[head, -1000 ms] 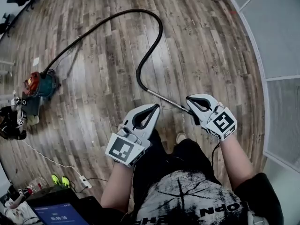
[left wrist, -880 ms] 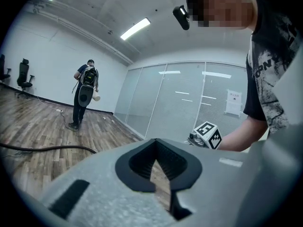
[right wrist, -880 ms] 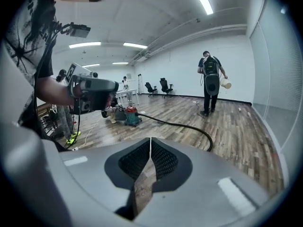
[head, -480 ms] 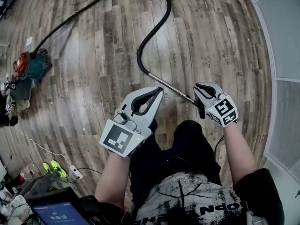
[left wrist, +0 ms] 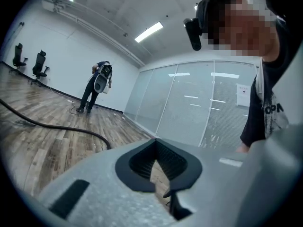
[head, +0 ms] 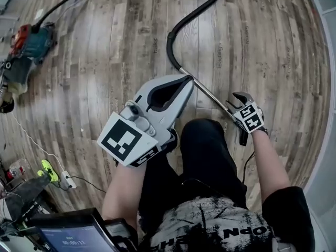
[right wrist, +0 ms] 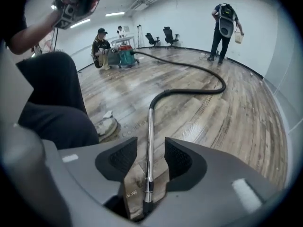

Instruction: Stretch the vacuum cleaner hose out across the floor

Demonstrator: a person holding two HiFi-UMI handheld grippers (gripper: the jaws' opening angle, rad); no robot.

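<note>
Altogether the count is two grippers, one hose, one vacuum cleaner, two other people and two office chairs. The left gripper (head: pixel 185 82) is raised in front of the holder's body with its jaws together and nothing between them. The right gripper (right wrist: pixel 150 155) sits low near the wooden floor (head: pixel 105 88). Its jaws are opening, with the metal tube (right wrist: pixel 149 143) at the hose's end lying in the gap and neither pad pressing on it.

That tube lies on the floor with its long axis running straight away from the right gripper. In the head view it slants up and to the left. At its far end the black hose (head: pixel 169 45) bends sharply and swings off to the right. In the right gripper view it then loops back left across the room to the teal and red vacuum cleaner (right wrist: pixel 125 56), so it lies in a wide curve and not in a line.

Just left of the tube are the holder's dark trouser leg (right wrist: pixel 52 93) and shoe (right wrist: pixel 106 124). A crouching person (right wrist: pixel 101 46) is beside the vacuum cleaner, and a standing person (right wrist: pixel 226 30) with a backpack is near the far wall, beyond the loop. Both chairs (right wrist: pixel 152 39) stand at the back wall. A power strip (head: pixel 65 180) with a white cable (head: pixel 31 140) lies at the holder's left, near a lit screen (head: pixel 68 238).
</note>
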